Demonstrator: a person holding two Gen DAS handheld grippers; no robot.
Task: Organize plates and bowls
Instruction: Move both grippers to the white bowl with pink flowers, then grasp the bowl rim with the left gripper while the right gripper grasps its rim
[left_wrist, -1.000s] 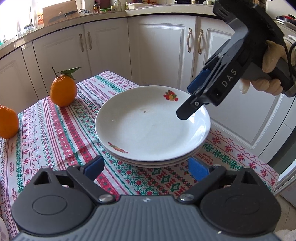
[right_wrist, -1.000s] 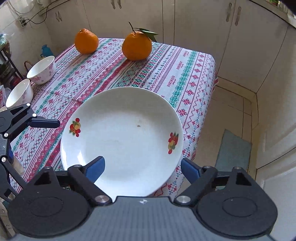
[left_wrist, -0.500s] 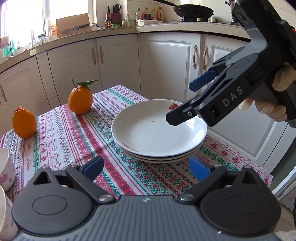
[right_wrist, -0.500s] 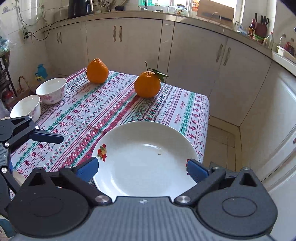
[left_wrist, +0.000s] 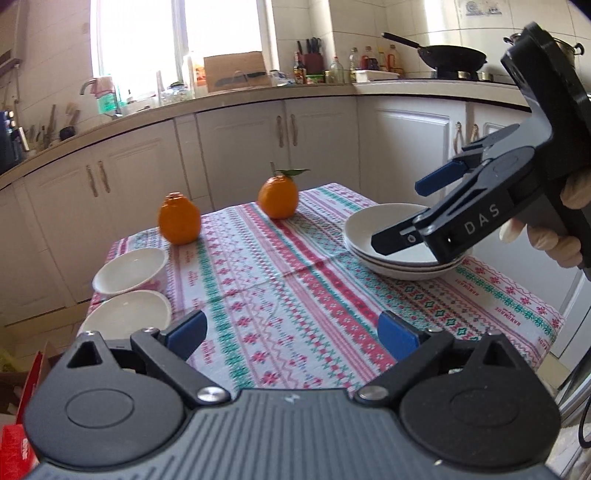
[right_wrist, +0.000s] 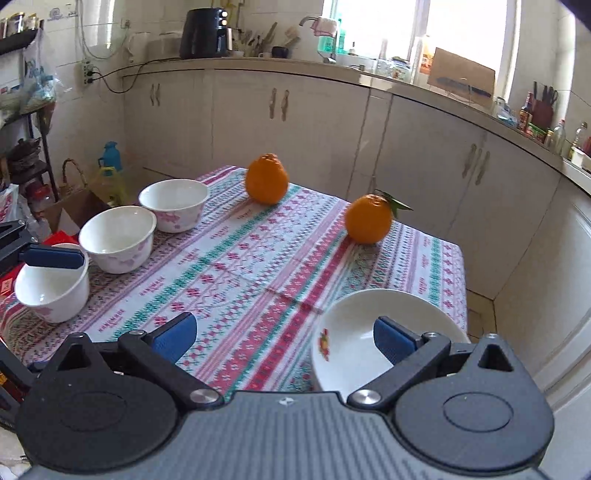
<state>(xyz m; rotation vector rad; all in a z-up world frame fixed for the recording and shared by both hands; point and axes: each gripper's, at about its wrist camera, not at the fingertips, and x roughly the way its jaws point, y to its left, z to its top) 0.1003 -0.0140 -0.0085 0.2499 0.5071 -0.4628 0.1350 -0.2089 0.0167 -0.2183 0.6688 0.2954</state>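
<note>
White "DAS" lettering on right gripper (left_wrist: 413, 210)

1. From the right wrist view, three bowls (right_wrist: 118, 238) stand in a row along the left edge of the table (right_wrist: 258, 266), touching or nearly so.
2. Two oranges (right_wrist: 266, 180) sit at the far side, well apart from each other.
3. A stack of plates (right_wrist: 354, 336) sits at the near right corner.
4. The right gripper (left_wrist: 413, 210) hangs over the plates.
5. The left gripper (left_wrist: 291, 332) hangs over the table's near edge, right of the bowls.
</note>
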